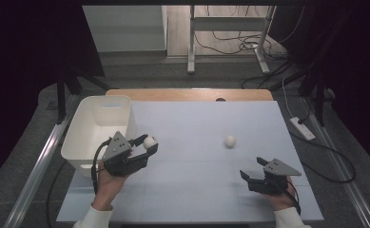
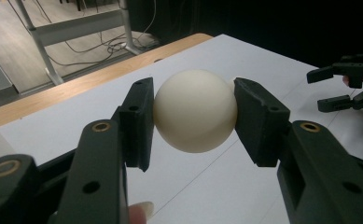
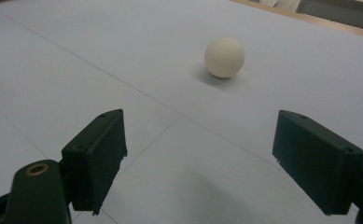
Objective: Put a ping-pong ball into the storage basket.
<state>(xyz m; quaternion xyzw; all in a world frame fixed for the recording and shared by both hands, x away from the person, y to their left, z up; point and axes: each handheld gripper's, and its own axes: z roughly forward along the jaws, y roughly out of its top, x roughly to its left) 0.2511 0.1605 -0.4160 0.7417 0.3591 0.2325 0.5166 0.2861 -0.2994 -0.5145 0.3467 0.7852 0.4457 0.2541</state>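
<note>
My right gripper [image 1: 254, 168] rests on the table [image 1: 197, 190], well right of the white bin [image 1: 97, 130], jaws spread wide. My left gripper [image 1: 144, 145], just beside the bin, is clamped on a white ball [image 2: 195, 110]. A second ball [image 1: 229, 141] lies farther out, well right of the bin.

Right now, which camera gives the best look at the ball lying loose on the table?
The right gripper view: the loose ball sits large and unobstructed ahead of the right gripper, whose jaws stand wide apart. The high view shows it small on the white table.
</note>
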